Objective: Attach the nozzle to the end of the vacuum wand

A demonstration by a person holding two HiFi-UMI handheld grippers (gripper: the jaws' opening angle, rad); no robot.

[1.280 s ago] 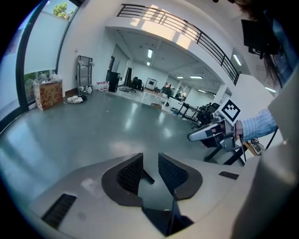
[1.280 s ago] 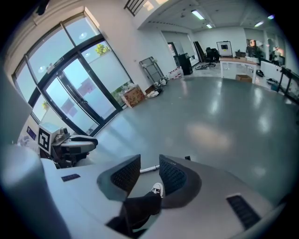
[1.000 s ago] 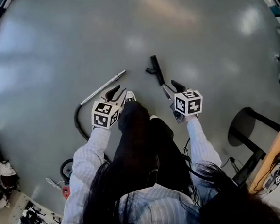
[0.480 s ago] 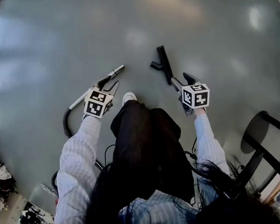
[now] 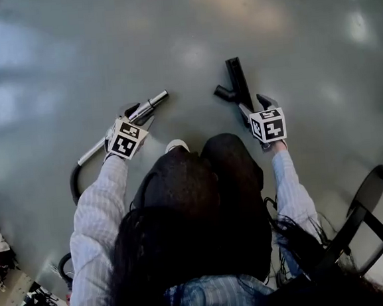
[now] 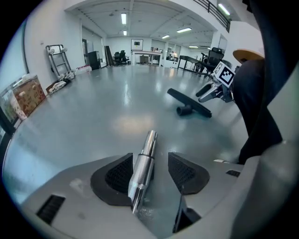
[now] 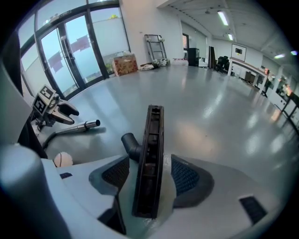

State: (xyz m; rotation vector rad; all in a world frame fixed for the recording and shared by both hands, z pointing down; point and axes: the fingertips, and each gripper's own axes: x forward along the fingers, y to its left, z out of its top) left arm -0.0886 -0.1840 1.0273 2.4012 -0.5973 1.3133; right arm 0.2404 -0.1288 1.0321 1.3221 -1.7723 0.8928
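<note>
Although both grippers are already at their parts, the joining itself is not begun. The left gripper (image 5: pixel 138 113) is low over the grey floor (image 5: pixel 181 36) w/ the metal vacuum wand (image 6: pixel 141 165) lying between its jaws. The jaws stand apart. There is a clear gap on the right pad's side, and on the other side the wand is close to the pad, perhaps touching; the view is not sharp enough to say.

The right gripper (image 5: pixel 257 107) straddles the black floor nozzle (image 7: pixel 150 158) in the same way: jaws apart and not closed on it, w/ floor visible beside the nozzle on the right pad's side. Both parts seem to rest on the floor, i.e. nothing is lifted.

In the head view the open tip of the wand (image 5: pixel 162 95) and the nozzle's short round neck (image 5: pixel 223 93) point approx. toward each other but are well apart. The dark hose (image 5: pixel 72 183) curves away behind the wand.

Left to do, as I judge:
- close both jaws
- lift the parts
- line the neck up w/ the wand tip
- push them together
</note>
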